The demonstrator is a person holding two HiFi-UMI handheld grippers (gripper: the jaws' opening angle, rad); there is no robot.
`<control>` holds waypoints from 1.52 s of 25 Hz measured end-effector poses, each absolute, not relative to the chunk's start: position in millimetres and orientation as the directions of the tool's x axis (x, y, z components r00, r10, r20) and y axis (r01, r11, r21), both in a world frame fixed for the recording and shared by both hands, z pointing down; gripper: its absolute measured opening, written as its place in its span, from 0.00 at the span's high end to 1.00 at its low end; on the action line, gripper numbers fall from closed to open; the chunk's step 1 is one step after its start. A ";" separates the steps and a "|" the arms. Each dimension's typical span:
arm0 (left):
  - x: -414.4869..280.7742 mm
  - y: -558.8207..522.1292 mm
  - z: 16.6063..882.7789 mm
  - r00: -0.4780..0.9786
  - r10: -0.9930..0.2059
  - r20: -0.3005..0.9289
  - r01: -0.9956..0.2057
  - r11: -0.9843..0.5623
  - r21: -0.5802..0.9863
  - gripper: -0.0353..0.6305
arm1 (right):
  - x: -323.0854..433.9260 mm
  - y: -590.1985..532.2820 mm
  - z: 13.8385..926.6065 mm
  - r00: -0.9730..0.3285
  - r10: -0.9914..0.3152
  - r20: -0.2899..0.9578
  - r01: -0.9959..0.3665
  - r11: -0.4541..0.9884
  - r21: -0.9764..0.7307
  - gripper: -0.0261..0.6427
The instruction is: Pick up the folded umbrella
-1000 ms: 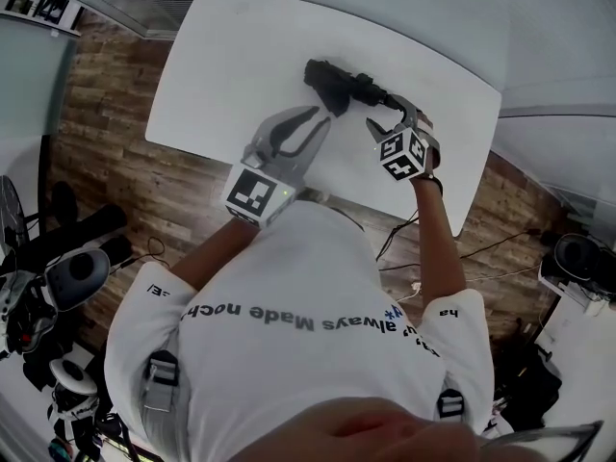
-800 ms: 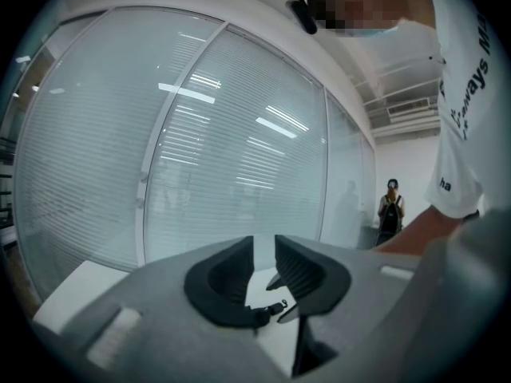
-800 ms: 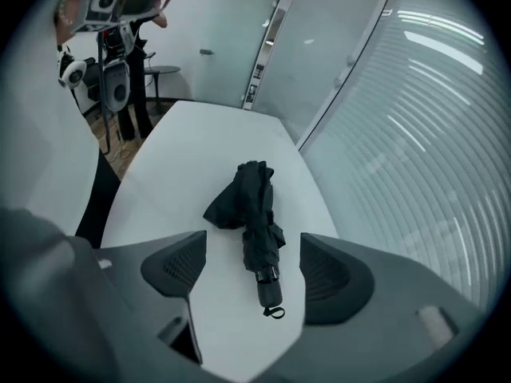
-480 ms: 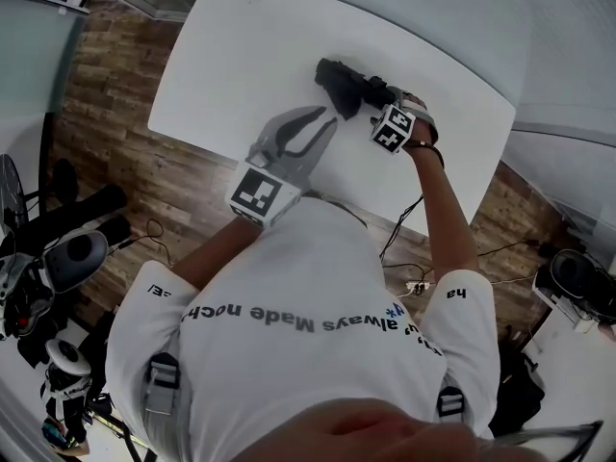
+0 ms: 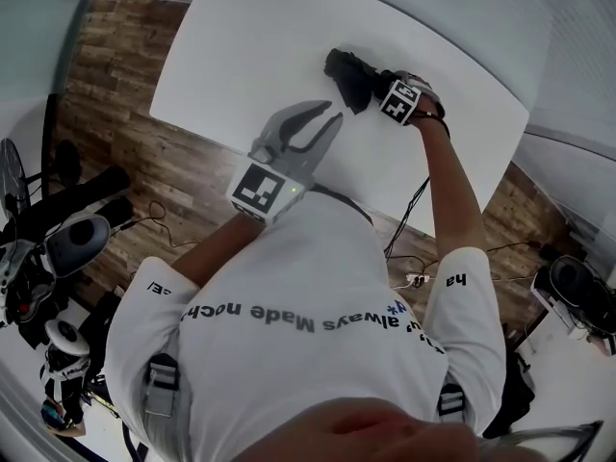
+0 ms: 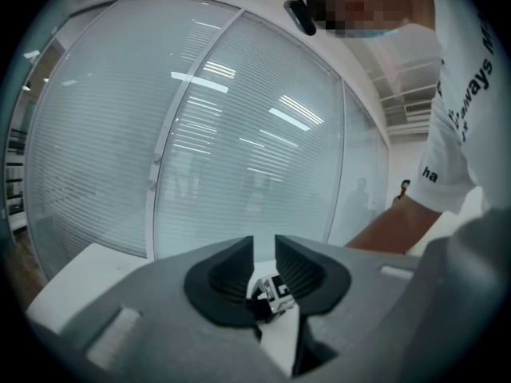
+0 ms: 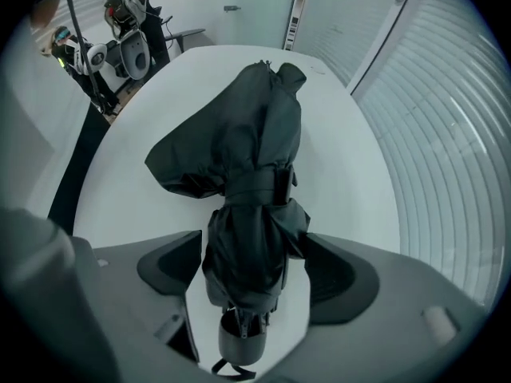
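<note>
**Right hand-held gripper (image 7: pixel 254 271) drops over the umbrella, jaws spread**

Down from above the table's near edge, it now points straight at the table top; its jaws have just been opening to their widest, and the folded umbrella (image 7: pixel 249 166) lies between them.

Nearest the head camera, the left hand-held gripper (image 5: pixel 324 115) hangs roughly level over the near part of the white table (image 5: pixel 241 46), short of the umbrella; its jaws stand a narrow gap apart with nothing between them.

Beyond it, the right hand-held gripper straddles the umbrella's handle end, one jaw on each side of the black fabric, just behind the strap (image 7: pixel 255 186) that binds it. One pad looks close to the cloth, perhaps brushing it; the other is clear; neither presses.

The umbrella lies flat on the table toward its far right side; the stubby handle (image 7: pixel 238 341) is nearest the right hand-held gripper, and the bunched canopy runs away from it.

By my reading the approach is done and the grasp is not; what remains is to close on the bundle and lift. The loose folds may give, so the hold could sit soft.
</note>
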State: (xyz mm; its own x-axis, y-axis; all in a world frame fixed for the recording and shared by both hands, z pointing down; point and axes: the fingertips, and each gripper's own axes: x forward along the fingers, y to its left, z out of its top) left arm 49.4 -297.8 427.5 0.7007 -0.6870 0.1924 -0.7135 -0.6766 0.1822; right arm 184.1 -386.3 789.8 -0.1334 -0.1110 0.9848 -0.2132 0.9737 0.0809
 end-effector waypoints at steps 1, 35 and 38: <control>47.6 -298.0 428.0 0.699 -0.689 0.192 -0.715 -0.674 0.186 0.82 | 182.2 -388.1 793.9 -0.131 -0.096 0.987 -0.210 0.975 0.067 0.36; 37.3 -283.3 424.4 0.708 -0.683 0.182 -0.706 -0.687 0.169 0.82 | 191.5 -354.4 761.3 -0.346 -0.167 0.923 -0.491 0.871 -0.027 0.66; 39.7 -282.5 424.3 0.713 -0.678 0.176 -0.701 -0.696 0.158 0.82 | 190.7 -360.7 729.8 -0.419 -0.256 0.871 -0.551 0.834 -0.020 0.66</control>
State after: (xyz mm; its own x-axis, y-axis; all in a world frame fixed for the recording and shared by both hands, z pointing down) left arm 39.7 -282.5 424.3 0.7133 -0.6784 0.1762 -0.7007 -0.6958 0.1579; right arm 190.7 -360.7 729.8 -0.4191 -0.2564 0.8710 -0.5509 0.8343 -0.0195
